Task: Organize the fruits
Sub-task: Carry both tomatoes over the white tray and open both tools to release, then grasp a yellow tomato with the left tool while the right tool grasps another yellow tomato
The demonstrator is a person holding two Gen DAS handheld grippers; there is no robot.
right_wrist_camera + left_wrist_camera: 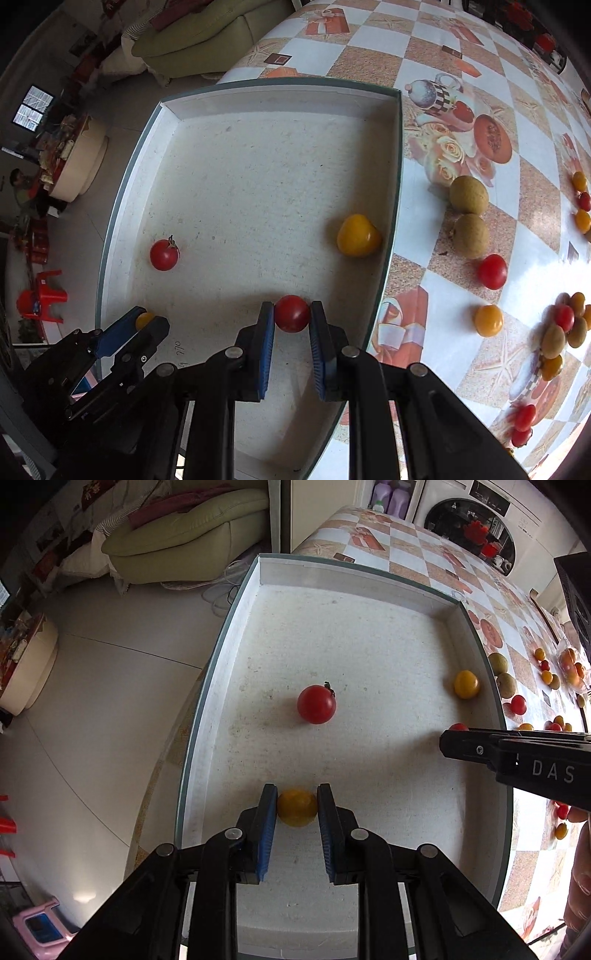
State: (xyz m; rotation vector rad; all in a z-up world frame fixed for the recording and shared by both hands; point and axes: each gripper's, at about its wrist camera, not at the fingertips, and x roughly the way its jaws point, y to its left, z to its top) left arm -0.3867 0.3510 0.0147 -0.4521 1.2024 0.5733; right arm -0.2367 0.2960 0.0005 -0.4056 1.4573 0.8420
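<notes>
The bench (436, 44) wears a chequered cloth, and on it sits my white tray (395, 155), the landmark for all else. Inside the tray lie a red tomato (316, 704) near its middle and a yellow tomato (466, 684) against its right wall. My left gripper (297, 805) hangs over the tray's near edge, its blue-padded fingers (266, 834) closed on a yellow fruit (297, 808). My right gripper (292, 314) is over the tray's near right part, fingers (265, 350) pinching a red fruit (291, 313). Outside the tray, right of its wall, lie two brown longans (469, 214) and scattered small tomatoes (492, 271).
</notes>
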